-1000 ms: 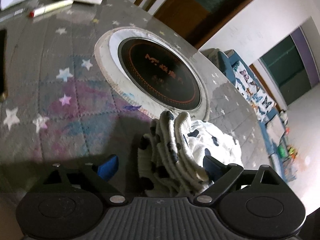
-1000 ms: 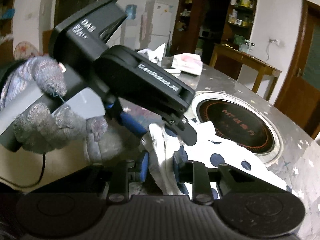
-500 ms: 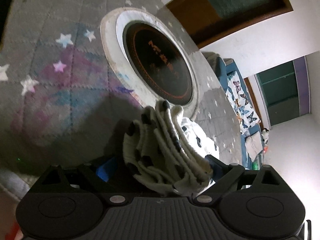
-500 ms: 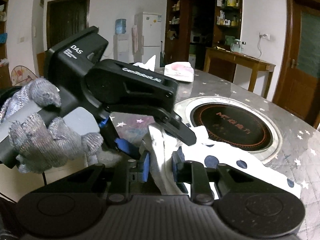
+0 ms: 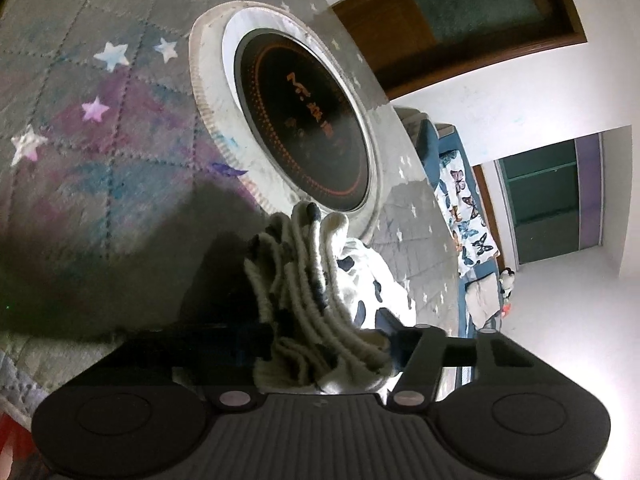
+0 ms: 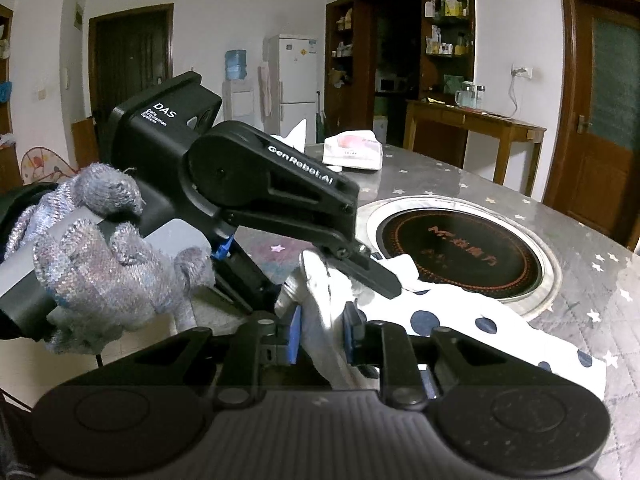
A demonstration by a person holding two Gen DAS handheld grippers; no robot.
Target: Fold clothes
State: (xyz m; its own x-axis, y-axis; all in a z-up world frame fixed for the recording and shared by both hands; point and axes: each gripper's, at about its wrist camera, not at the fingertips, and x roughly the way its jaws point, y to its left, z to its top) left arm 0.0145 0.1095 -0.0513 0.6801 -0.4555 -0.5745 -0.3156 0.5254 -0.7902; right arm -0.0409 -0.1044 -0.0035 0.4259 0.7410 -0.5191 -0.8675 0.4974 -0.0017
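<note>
Both grippers, left (image 5: pixel 324 340) and right (image 6: pixel 320 330), clench the spotted garment (image 6: pixel 460 316) bunched between their jaws.

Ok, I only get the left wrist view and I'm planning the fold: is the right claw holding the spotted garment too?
Observer: Yes, the right claw is shut on a white fold of the spotted garment, close beside the left claw.
Operator: Where does the rest lie?
Observer: It trails off to the right across the table, with a corner over the near rim of the cooktop.
Operator: Anything farther back?
Observer: A tissue pack sits at the table's far side.
</note>
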